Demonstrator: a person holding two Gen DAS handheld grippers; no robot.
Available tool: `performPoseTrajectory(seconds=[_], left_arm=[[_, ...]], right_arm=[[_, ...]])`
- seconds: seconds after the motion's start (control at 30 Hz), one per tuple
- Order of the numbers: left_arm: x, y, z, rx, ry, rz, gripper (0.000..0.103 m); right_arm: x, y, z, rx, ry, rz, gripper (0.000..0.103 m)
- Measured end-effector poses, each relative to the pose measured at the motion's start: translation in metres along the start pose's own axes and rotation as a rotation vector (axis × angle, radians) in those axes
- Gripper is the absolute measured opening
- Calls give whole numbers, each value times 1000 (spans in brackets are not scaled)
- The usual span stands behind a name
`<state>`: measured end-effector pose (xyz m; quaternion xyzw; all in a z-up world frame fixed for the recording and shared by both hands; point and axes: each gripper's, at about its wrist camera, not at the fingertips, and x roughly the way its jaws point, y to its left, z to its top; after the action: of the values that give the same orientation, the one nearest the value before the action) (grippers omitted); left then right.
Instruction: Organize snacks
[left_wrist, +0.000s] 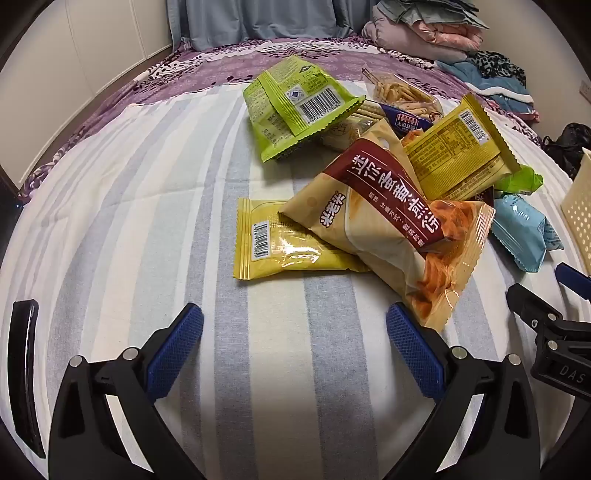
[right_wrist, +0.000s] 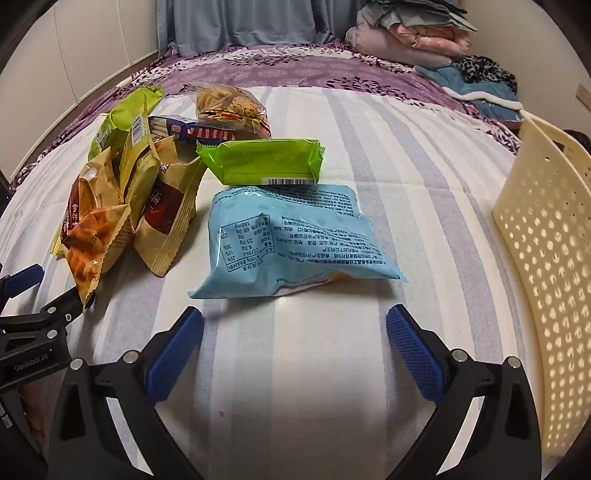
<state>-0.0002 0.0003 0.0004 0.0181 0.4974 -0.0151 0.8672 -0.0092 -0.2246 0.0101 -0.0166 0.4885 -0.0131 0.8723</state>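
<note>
Both grippers hover low over the striped bedsheet (right_wrist: 295, 369), fingers spread and empty: left gripper (left_wrist: 294, 332) faces the tan chip bag (left_wrist: 384, 229), right gripper (right_wrist: 294, 332) the light-blue snack packet (right_wrist: 291, 240), beside the cream perforated basket (right_wrist: 550, 258).

Bare striped bedsheet (right_wrist: 295, 369) is lying open between the spread jaws of the right gripper (right_wrist: 294, 334), up to the flat light-blue plastic snack packet (right_wrist: 291, 240). A cream perforated plastic basket (right_wrist: 546, 266) is walling off the right side. Ahead of the left gripper (left_wrist: 294, 332), jaws apart, the tan-and-maroon crisp bag (left_wrist: 384, 225) is crowding the right fingertip (left_wrist: 399, 317), while sheet leftward is staying passable.
</note>
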Motion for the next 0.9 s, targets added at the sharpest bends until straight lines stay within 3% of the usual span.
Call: performPoseTrajectory(seconds=[0.9], left_arm=[[1, 0, 0, 1, 2, 3, 101]], right_arm=[[0, 0, 1, 1, 9, 4, 98]])
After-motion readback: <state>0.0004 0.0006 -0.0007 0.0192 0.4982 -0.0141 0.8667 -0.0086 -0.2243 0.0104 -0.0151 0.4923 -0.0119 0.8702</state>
